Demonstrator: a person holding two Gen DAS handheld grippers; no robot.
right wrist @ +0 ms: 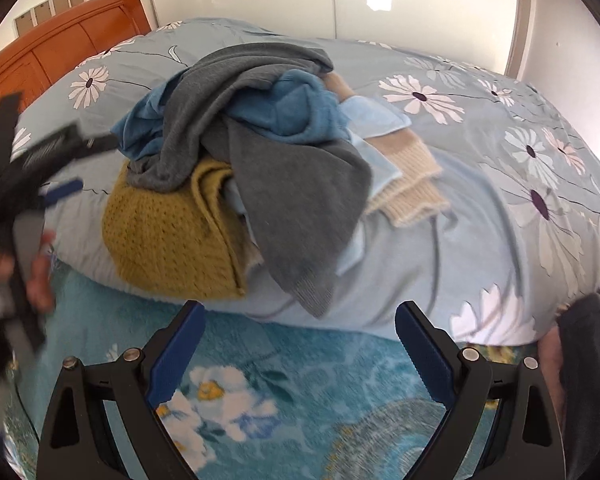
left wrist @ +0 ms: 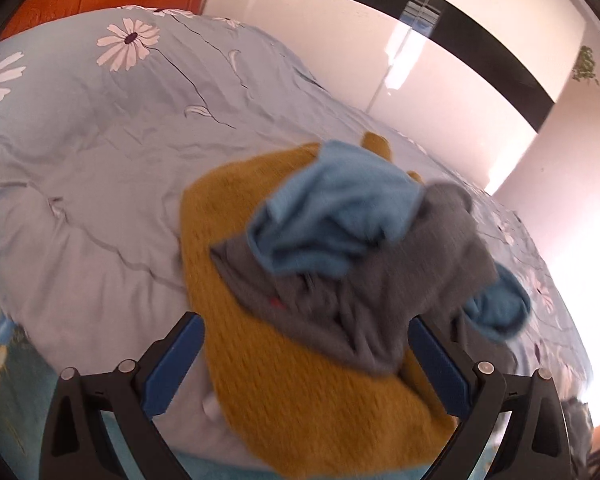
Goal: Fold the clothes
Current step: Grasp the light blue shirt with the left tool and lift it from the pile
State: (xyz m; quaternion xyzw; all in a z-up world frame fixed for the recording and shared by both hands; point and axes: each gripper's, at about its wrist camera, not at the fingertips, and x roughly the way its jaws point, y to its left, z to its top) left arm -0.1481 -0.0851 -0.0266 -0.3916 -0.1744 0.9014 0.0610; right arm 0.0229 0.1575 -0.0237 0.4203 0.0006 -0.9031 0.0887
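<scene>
Right wrist view is showing the pile of clothes (right wrist: 236, 152) lying on the bed (right wrist: 480, 208); the right tool (right wrist: 296, 340) is hanging wide apart before it, and the left tool (left wrist: 306, 354) is also standing apart, holding nothing.

A heap of clothes lay on a pale blue quilt (right wrist: 480, 200) printed with white daisies. A grey sweater (right wrist: 292, 184) draped over the top, with a blue garment (right wrist: 284, 116) bunched under it, a mustard knit (right wrist: 168, 236) at the left and a cream knit (right wrist: 412, 188) at the right. The right hand-held gripper (right wrist: 296, 340) hung with its jaws wide apart over a teal flowered blanket (right wrist: 260, 380), touching nothing. The left hand-held gripper (right wrist: 64, 192) showed blurred at the left edge, with a hand (right wrist: 36, 272) on it. An orange headboard (right wrist: 60, 44) stood behind.
</scene>
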